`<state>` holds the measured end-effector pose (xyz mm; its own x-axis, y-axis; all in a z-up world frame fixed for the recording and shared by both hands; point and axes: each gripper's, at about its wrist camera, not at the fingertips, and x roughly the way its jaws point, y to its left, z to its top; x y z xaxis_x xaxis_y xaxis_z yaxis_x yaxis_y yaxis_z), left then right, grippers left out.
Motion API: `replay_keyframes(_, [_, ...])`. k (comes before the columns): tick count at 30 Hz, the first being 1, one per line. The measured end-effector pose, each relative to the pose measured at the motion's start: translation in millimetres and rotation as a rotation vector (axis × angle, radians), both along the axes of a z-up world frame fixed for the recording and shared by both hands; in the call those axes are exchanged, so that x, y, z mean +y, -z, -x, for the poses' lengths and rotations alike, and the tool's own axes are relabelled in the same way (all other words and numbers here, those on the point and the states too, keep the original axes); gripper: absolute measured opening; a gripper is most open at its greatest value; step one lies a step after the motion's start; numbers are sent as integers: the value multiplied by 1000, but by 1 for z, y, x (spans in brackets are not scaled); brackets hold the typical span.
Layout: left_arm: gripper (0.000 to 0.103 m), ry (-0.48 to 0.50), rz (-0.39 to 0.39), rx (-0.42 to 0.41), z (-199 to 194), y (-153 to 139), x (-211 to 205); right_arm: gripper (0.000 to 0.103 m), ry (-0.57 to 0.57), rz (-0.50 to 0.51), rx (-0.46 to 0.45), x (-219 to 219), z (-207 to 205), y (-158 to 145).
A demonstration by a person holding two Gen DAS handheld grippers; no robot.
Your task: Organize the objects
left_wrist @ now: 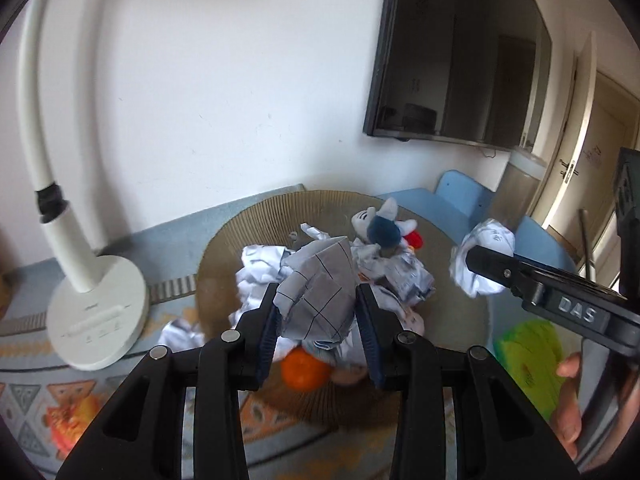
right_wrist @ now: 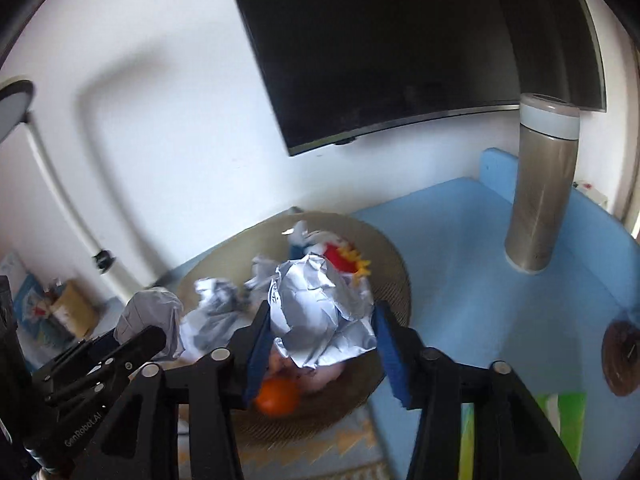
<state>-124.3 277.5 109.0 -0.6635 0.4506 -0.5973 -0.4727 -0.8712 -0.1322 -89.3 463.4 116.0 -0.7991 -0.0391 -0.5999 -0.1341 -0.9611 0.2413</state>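
Overhead, crumpled paper (left_wrist: 320, 292) between left gripper (left_wrist: 318, 312) fingers (left_wrist: 268, 332), above basket (left_wrist: 224, 240).

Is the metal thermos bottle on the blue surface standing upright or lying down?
Upright. The thermos bottle stands on its base on the blue surface, with its lid at the top.

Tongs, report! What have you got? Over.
Left tongs shut on wad. Right tongs shut on second wad. Both above basket. Nothing in the way.
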Motion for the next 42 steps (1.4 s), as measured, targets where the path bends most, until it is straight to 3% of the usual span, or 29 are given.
replay_keyframes(2, [53,10,-18,-12,6,6,2,63,-18,19,-15,4,11,5])
replay_keyframes(3, [79,10,-5,-31,8,10,3,68,-22,28,-16,6,11,7])
replay_keyframes(4, [90,2,7,-49,9,13,2,69,-11,38,-17,11,10,8])
replay_keyframes(5, [94,-13,6,-44,5,16,-2,69,-6,44,-15,13,9,9])
replay_keyframes(13, [94,-28,5,-36,-32,14,-46,70,12,130,-31,28,-15,28])
replay_keyframes(18, [94,-213,4,14,-53,4,-108,70,-22,130,-13,7,-37,23])
replay_keyframes(24, [100,-415,-52,-9,-86,7,-196,70,-136,66,0,-46,-63,16])
replay_keyframes(28, [100,-560,-55,-36,-105,29,-243,82,-234,50,-22,-92,-72,26])
replay_keyframes(32, [100,-676,39,-104,-113,66,-268,84,-298,-5,-58,-136,-77,48])
replay_keyframes(35, [100,-653,48,-155,-111,80,-270,84,-328,-92,-74,-163,-79,65])
replay_keyframes(39, [102,-651,33,-110,-113,78,-270,84,-341,-228,-103,-187,-79,82])
replay_keyframes(42, [102,-643,25,-130,-114,82,-269,93,-339,-283,-89,-194,-82,86])
